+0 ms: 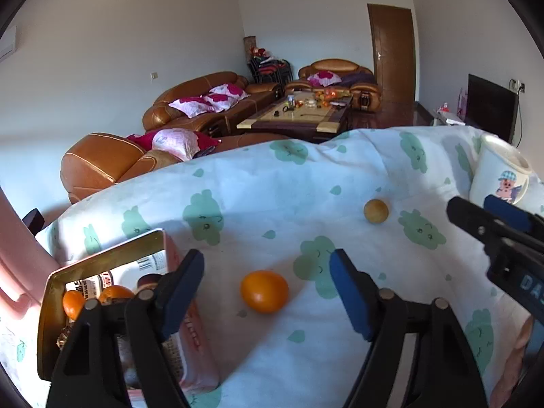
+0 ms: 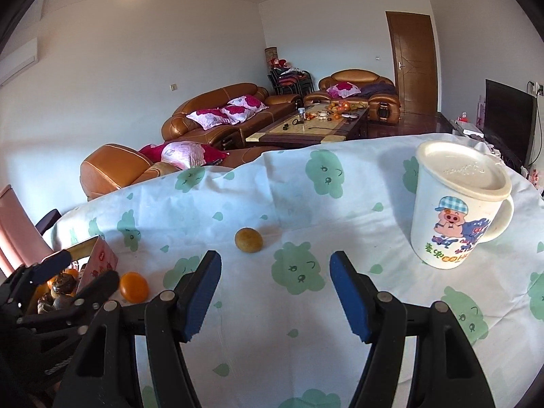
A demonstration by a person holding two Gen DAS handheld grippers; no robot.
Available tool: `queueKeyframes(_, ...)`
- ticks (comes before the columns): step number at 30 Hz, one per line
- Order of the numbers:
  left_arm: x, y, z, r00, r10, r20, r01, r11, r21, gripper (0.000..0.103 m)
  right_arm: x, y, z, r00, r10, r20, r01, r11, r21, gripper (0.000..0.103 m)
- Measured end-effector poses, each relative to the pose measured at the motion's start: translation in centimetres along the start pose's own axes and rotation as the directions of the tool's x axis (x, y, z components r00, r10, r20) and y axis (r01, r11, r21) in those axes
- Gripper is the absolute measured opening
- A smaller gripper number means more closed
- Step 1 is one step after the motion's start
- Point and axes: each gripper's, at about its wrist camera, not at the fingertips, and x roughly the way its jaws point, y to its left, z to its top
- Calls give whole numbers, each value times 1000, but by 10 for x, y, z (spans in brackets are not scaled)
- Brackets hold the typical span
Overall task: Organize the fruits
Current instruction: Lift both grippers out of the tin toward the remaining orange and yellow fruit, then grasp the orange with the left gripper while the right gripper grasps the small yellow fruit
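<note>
An orange (image 1: 264,291) lies on the cloud-print cloth (image 1: 272,204), between the blue pads of my left gripper (image 1: 266,259), which is open and not touching it. To its left, an open pink box (image 1: 102,261) with a gold inside holds two oranges (image 1: 73,302) and some darker items. A small yellow-brown fruit (image 1: 375,210) rests farther out on the cloth. My right gripper (image 2: 274,260) is open and holds nothing, with the small fruit (image 2: 249,239) just beyond its left finger. The right wrist view also has the orange (image 2: 134,287), the box (image 2: 98,258) and my left gripper (image 2: 83,272) at the left.
A lidded white mug (image 2: 455,214) with a cartoon pig stands at the right on the cloth (image 2: 340,306). The table's far edge drops off toward brown leather sofas (image 2: 217,112), a coffee table (image 2: 306,125) and a TV (image 2: 506,119). A pink chair back (image 1: 13,255) is at the left.
</note>
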Motion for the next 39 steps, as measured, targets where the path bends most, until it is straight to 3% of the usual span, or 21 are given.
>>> queueKeyframes(4,30,-22,7,987,123,-107,-124,992,-9,75,-8,-7,7,999,-2,35,2,1000,-4,68)
queueKeyframes(7,51,-33,7,954,230,-194,-235,972,-3,74,-11,-15,11,999,4,41,-5,1000,3,68)
queueKeyframes(8,58,-33,6,940,249,-231,-260,965,-18,72,-11,-18,11,999,4,42,-4,1000,6,68)
queueKeyframes(11,63,-30,6,922,289,-257,-320,944,-85,72,-13,-25,13,999,-2,44,1,1000,14,68)
queueKeyframes(12,63,-29,7,924,286,-255,-320,941,-105,71,-13,-27,14,999,-3,45,3,1000,20,68)
queueKeyframes(22,64,-9,0,959,111,-260,-184,944,-275,64,-7,-31,14,1000,6,20,-7,999,42,68)
queueKeyframes(24,65,-9,1,963,90,-254,-161,949,-272,59,-6,-32,14,1000,9,16,-10,999,45,68)
queueKeyframes(28,63,-16,2,973,33,-230,-91,965,-248,33,1,-30,10,1000,1,-3,-1,999,34,68)
queueKeyframes(35,44,-14,-10,976,-108,-190,57,965,-257,32,13,-28,7,999,-16,-37,17,1000,15,68)
queueKeyframes(39,15,-13,-20,976,-157,-148,122,968,-218,32,31,-26,6,995,29,-99,-24,998,54,68)
